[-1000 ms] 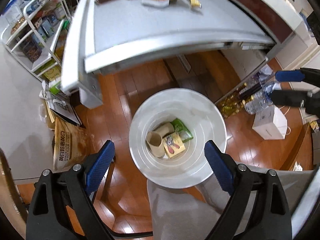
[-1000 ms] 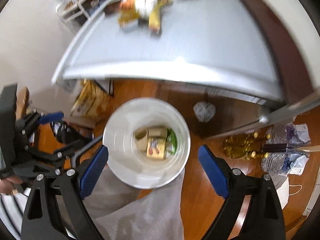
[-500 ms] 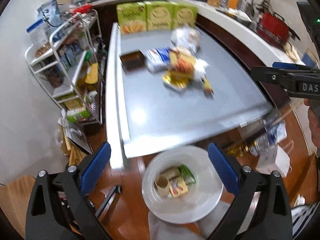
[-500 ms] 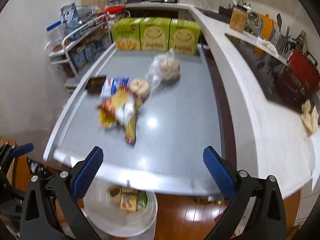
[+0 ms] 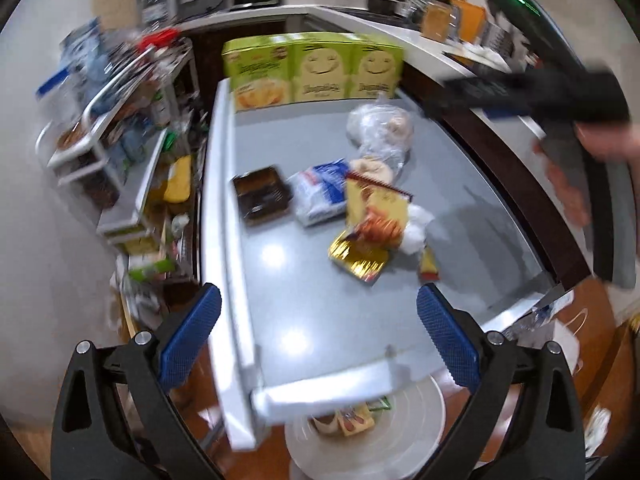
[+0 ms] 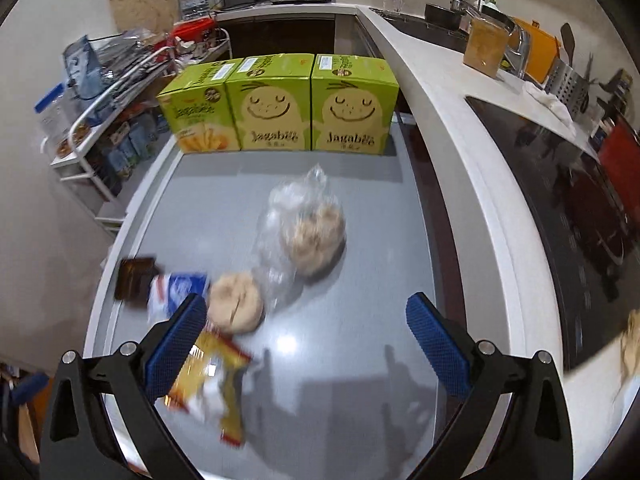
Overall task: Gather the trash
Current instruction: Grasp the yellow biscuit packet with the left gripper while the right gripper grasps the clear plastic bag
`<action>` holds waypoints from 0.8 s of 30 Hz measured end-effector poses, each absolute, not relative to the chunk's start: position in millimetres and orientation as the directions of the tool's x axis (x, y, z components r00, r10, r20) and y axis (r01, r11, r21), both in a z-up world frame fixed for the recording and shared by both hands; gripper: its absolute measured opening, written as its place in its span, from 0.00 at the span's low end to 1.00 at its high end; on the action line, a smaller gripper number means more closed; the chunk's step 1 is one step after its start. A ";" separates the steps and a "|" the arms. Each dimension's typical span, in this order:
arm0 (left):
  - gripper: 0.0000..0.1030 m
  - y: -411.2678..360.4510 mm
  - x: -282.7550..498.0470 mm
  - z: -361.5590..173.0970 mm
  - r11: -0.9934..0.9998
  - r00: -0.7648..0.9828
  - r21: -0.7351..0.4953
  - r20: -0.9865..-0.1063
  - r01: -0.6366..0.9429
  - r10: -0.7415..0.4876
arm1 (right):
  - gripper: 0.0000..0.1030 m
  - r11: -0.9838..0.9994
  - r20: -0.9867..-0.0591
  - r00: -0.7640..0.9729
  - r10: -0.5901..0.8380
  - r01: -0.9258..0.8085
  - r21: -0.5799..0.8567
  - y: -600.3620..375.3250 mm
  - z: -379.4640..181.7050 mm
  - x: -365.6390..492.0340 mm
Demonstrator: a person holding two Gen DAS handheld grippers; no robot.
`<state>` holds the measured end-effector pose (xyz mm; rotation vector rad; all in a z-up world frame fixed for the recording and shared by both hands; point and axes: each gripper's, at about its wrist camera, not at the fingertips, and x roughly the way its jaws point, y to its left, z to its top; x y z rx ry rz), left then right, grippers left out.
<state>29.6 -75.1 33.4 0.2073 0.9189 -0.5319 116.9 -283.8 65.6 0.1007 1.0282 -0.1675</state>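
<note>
Trash lies on the grey table (image 5: 312, 300): a yellow snack wrapper (image 5: 376, 216), a gold foil pack (image 5: 358, 258), a blue-white packet (image 5: 322, 194), a dark brown tray (image 5: 262, 194) and a clear plastic bag (image 5: 378, 128). The white bin (image 5: 372, 444) stands on the floor below the table's near edge, with trash inside. My left gripper (image 5: 318, 336) is open and empty above the near edge. My right gripper (image 6: 306, 344) is open and empty over the table, near the yellow wrapper (image 6: 208, 380), a round bun (image 6: 236, 302) and the clear bag (image 6: 304, 224).
Three green Jagabee boxes (image 6: 276, 104) line the table's far edge. A wire rack (image 5: 120, 128) with goods stands left of the table. A white counter (image 6: 460, 128) with a dark cooktop runs along the right. The right gripper body (image 5: 532, 92) shows blurred at upper right in the left wrist view.
Both grippers have risen from over the bin on the floor up to table height and tilted forward. The table trash now fills both views. Both grippers stay open.
</note>
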 end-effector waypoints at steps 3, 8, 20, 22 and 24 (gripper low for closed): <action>0.96 -106.9 36.2 26.9 0.816 0.491 0.000 -0.799 0.579 -0.348 | 0.95 0.986 -0.875 0.478 -0.080 0.169 0.002 -284.8 59.9 144.9; 0.96 -149.3 48.8 11.3 0.767 0.483 0.068 -0.811 0.638 -0.329 | 0.95 0.991 -0.906 0.409 -0.109 0.115 -0.067 -279.9 38.3 185.4; 0.76 -166.8 84.8 -20.5 0.743 0.382 0.017 -0.866 0.669 -0.323 | 0.95 0.991 -0.946 0.304 -0.116 -0.027 -0.130 -271.3 -10.1 234.4; 0.70 -164.5 86.7 -24.3 0.739 0.354 -0.006 -0.875 0.673 -0.330 | 0.85 0.995 -0.955 0.285 -0.086 -0.025 -0.098 -274.9 -14.0 235.2; 0.67 -160.8 85.9 -24.6 0.744 0.349 -0.021 -0.874 0.668 -0.338 | 0.79 0.998 -0.960 0.273 -0.053 -0.012 -0.059 -278.5 -16.2 234.5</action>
